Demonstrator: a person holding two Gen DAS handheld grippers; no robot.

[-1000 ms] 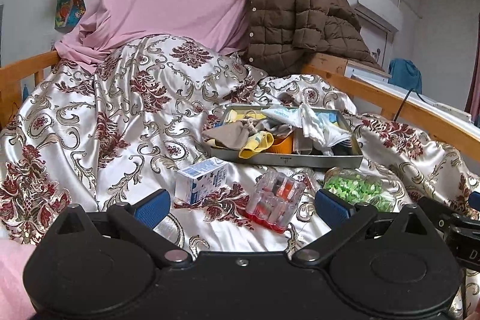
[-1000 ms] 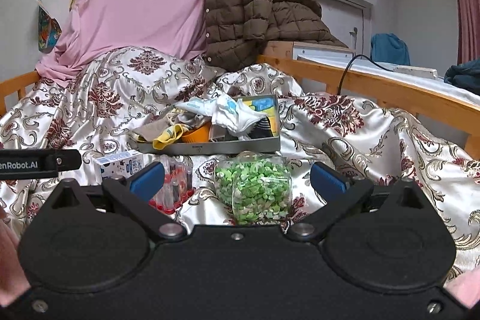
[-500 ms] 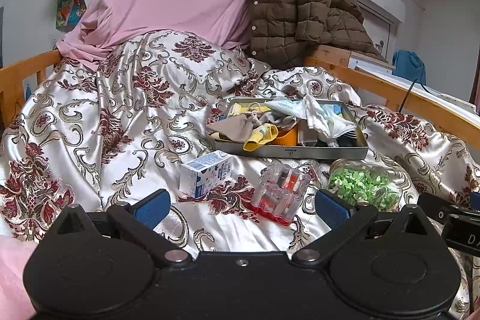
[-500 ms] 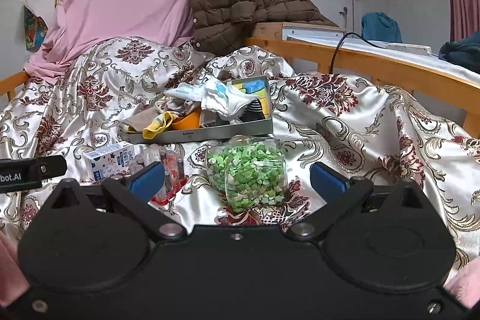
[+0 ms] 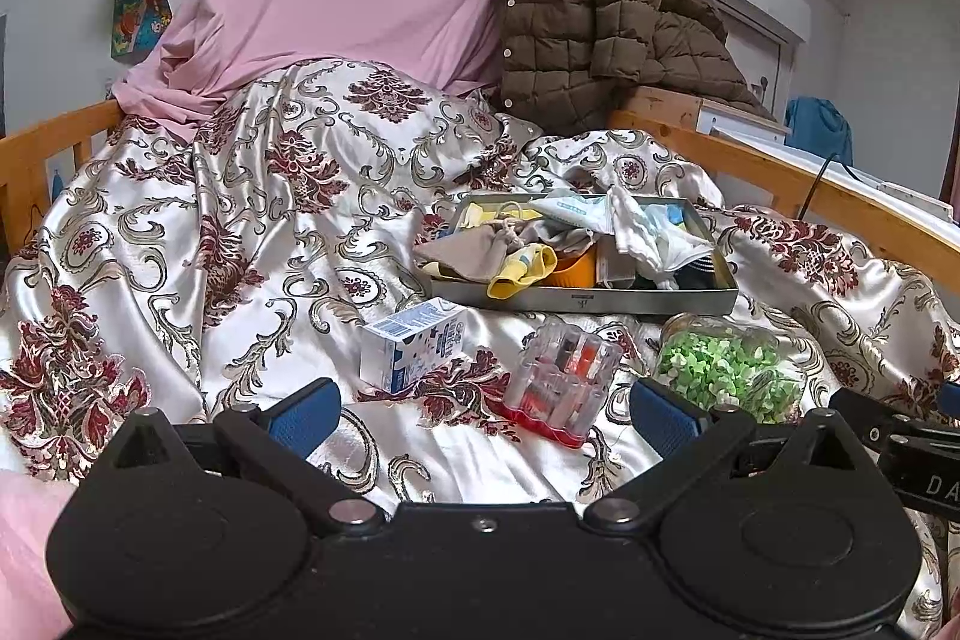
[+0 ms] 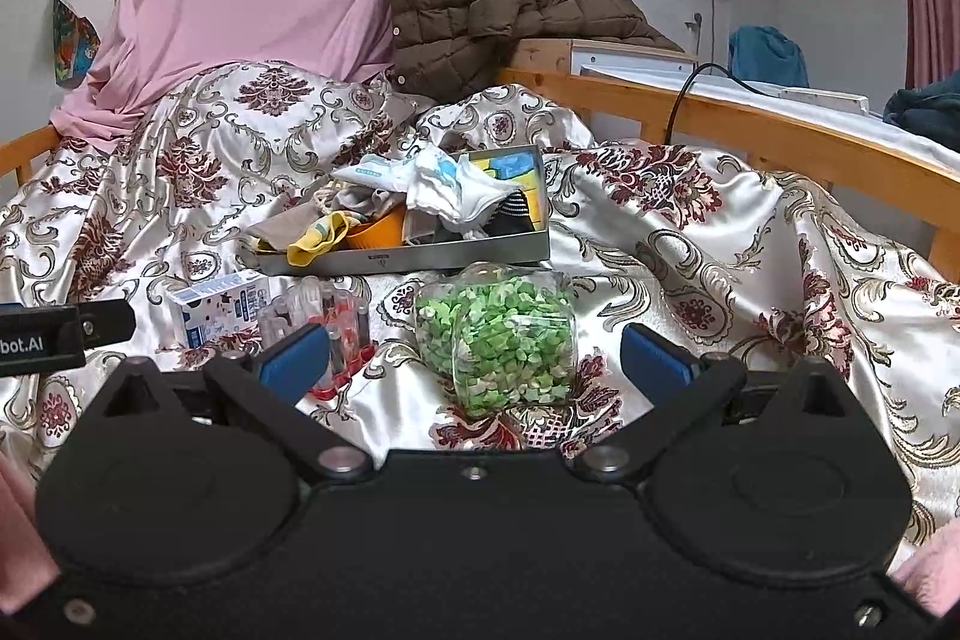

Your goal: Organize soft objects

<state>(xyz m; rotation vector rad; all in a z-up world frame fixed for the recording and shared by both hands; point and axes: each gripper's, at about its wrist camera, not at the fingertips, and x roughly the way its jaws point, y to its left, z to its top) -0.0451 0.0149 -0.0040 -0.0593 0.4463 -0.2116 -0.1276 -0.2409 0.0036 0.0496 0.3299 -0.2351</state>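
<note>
- Landmark: grey metal tray (image 5: 648,303) on the satin bedspread (image 5: 252,244) of the bed; every place below is given relative to it.
- In the tray: a loose heap of soft items. Grey-brown cloth pouch (image 5: 480,250) at its left end, yellow cloth (image 5: 521,273) draped over the front rim, white cloth (image 5: 645,229) piled toward its right end, and something dark and striped under that. An orange bowl (image 5: 576,273) sits among them.
- The heap is unsorted and unfolded, with several pieces overlapping; what lies at the bottom is hidden.
- In front of the tray, on the bedspread: small milk carton (image 5: 414,345) toward its left, clear case with red base (image 5: 561,382) about centre, clear jar of green bits (image 6: 501,340) toward its right, lying on its side. None of them touches the tray.
- Left hand-held gripper (image 5: 483,409): jaws spread wide, nothing between them, low over the bedspread, on the near side of the carton and case.
- Right hand-held gripper (image 6: 474,349): jaws spread wide, empty; the jar lies just ahead, between the blue pads (image 6: 651,349), no contact visible.
- Progress, as a judgement: early. Soft items are gathered in the tray but not arranged; neither gripper holds anything.
- Left to do, probably: straighten or separate the cloths, and possibly move the hard items away.
</note>
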